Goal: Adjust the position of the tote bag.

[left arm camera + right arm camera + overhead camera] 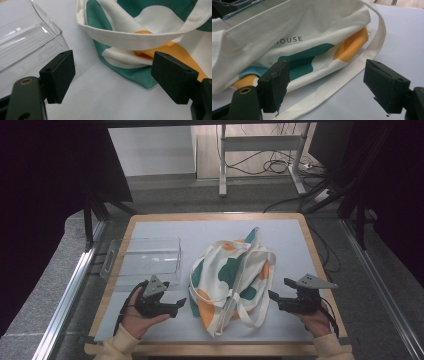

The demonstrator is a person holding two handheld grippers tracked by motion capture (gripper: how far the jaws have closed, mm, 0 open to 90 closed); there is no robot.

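The jaws of the left gripper (113, 77) are spread wide and nothing is held between them; bare table surface is seen in the gap, with the near left corner of the tote bag (150, 32) just beyond the right-hand jaw and not touched. The jaws of the right gripper (325, 86) are likewise spread wide and hold nothing; a white strap (352, 75) of the bag is seen lying on the surface between them, apart from both pads as far as can be told. In the high view the left gripper (176, 306) is held at the near left of the bag and the right gripper (272, 296) at its near right, both pointed inward. The tote bag (230, 277), white with green and orange patches, is laid crumpled at the middle of the pale mat (200, 230), which is framed by a wooden table edge (117, 270). A clear plastic bin (142, 262) is set to the left of the bag, just beyond the left gripper. Beyond the far edge, grey floor, a metal table frame (222, 165) and loose cables (275, 167) are seen, with dark curtains at both sides.
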